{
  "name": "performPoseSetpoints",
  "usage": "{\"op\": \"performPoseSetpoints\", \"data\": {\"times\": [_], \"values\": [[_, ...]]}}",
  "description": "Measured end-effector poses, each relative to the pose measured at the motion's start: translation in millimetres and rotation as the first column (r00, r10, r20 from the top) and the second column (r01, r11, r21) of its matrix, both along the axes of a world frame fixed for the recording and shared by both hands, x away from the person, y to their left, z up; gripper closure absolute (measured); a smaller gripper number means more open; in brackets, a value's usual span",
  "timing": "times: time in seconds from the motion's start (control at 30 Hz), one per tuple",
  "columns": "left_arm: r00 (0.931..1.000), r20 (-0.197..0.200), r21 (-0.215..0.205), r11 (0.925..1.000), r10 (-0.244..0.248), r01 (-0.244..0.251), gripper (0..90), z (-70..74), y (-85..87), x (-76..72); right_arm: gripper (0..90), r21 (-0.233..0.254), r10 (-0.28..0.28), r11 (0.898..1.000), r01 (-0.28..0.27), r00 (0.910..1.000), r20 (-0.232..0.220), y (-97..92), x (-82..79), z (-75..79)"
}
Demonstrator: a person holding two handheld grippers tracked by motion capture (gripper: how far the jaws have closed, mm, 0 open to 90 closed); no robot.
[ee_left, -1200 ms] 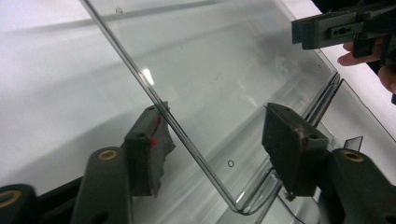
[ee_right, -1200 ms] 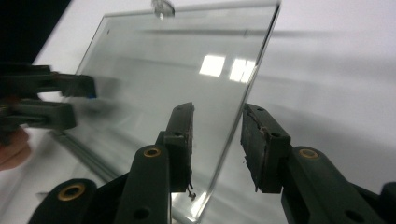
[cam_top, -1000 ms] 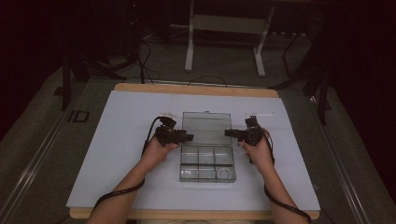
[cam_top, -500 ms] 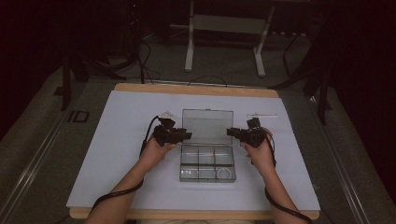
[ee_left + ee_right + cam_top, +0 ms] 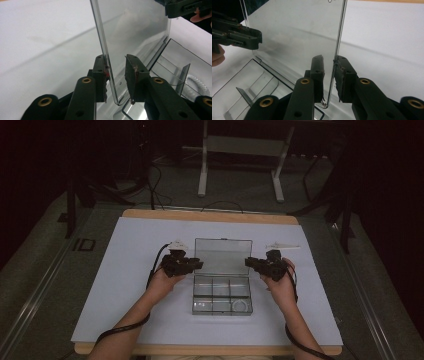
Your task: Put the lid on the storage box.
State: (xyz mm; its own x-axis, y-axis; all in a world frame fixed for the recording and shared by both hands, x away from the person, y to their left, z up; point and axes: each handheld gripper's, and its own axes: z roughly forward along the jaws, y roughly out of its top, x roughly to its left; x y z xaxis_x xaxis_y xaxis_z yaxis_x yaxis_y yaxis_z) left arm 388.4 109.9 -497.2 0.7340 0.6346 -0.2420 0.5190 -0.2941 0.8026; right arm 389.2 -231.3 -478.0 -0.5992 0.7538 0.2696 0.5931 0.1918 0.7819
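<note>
Lid work is partly done, as I judge it: the clear plastic compartment box [image 5: 222,293] sits near the middle of the white-covered worktop [image 5: 125,285], and its transparent hinged lid [image 5: 222,255] stands upright from the box's far edge. What's left is to swing it whichever way it is meant to go, and I can't tell which.

My left claw [image 5: 116,71] straddles the lid's left edge; its jaws have just been closing, the left pad touches the plastic and the other stands off with a gap, so it isn't clenched yet. My right claw [image 5: 329,75] straddles the lid's right edge, jaws likewise just closing; one pad looks to touch the sheet, though glare makes that unsure, and the other stands apart, so it isn't grasping either.

Counting: one box, one lid, two claws. Inside the box I make out six compartments and one pale ring-like thing [image 5: 241,306] in the near right one.
</note>
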Motion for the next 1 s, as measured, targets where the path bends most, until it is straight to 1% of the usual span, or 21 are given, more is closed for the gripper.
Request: {"op": "performPoseSetpoints", "data": {"times": [0.2, 0.3, 0.33, 0.63, 0.83, 1.0], "values": [[0.9995, 0.026, 0.004, 0.9998, -0.017, 0.017, 73.5, 1.5, 1.2, -3.2, 77.3, -0.001, 0.012, 1.0, -0.011, 0.9998, 0.015, -1.2, -4.7, 1.8], [0.9997, 0.012, -0.014, 0.9997, -0.022, 0.022, 73.6, 2.4, 2.5, -3.9, 77.3, -0.004, 0.023, 1.0, -0.023, 0.9993, 0.028, -1.8, -7.2, 3.0], [0.9996, 0.014, -0.013, 0.9996, -0.024, 0.024, 73.6, 3.0, 2.7, -4.5, 77.2, -0.004, 0.026, 1.0, -0.026, 0.9992, 0.031, -1.9, -8.2, 3.4], [0.9972, 0.056, 0.001, 0.9987, -0.05, 0.05, 73.5, 7.3, 3.8, -13.9, 73.0, 0.001, 0.056, 0.998, -0.057, 0.9961, 0.067, -3.3, -17.5, 5.6], [0.9945, 0.087, 0.012, 0.9983, -0.059, 0.058, 72.9, 7.7, 3.4, -21.5, 71.2, -0.01, 0.067, 0.998, -0.067, 0.9931, 0.096, -3.9, -27.1, 9.2], [0.9922, 0.104, 0.026, 0.9975, -0.069, 0.066, 72.1, 7.9, 3.2, -26.3, 70.2, -0.015, 0.075, 0.997, -0.073, 0.9906, 0.115, -5.1, -33.9, 9.3]]}}
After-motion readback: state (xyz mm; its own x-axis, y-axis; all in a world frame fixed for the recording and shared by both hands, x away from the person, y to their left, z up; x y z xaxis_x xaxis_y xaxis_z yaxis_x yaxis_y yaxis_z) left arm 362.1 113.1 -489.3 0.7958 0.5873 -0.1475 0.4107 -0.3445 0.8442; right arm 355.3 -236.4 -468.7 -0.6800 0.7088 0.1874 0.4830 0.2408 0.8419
